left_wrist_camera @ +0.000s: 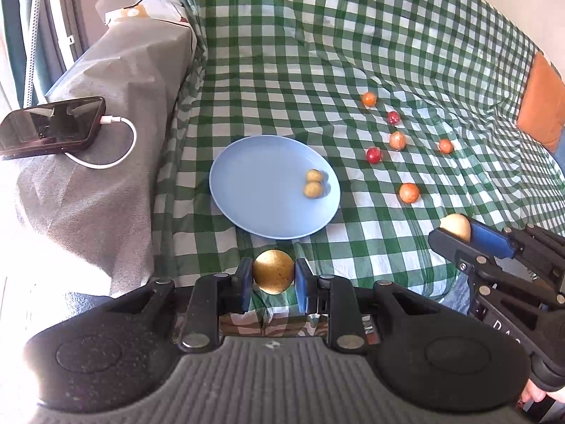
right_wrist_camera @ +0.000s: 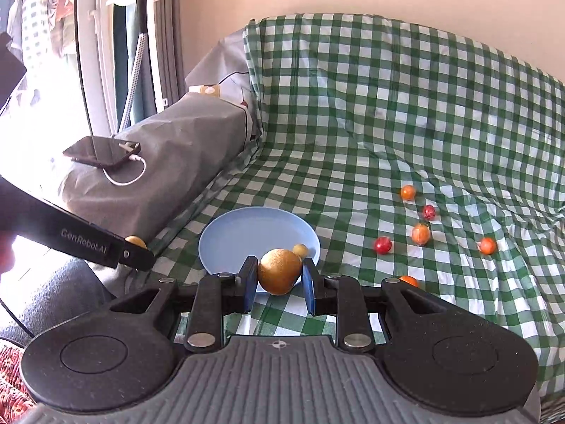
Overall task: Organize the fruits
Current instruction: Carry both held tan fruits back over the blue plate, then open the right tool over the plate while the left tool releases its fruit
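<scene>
The left gripper (left_wrist_camera: 273, 277) has its jaws clamped on a golden fruit (left_wrist_camera: 273, 272); the right gripper (right_wrist_camera: 279, 275) pinches another yellow fruit (right_wrist_camera: 280, 271). Beyond lies the blue plate (left_wrist_camera: 254, 190) holding what look like two small yellow fruits (left_wrist_camera: 313, 184), with orange and red fruits (left_wrist_camera: 397, 140) scattered farther right on the checked cloth (left_wrist_camera: 317, 53).

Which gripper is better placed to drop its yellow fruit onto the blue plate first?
Probably the left gripper: its yellow fruit sits just short of the blue plate, at its near rim. The right gripper holds its fruit farther off to the side, past the orange fruit.
</scene>
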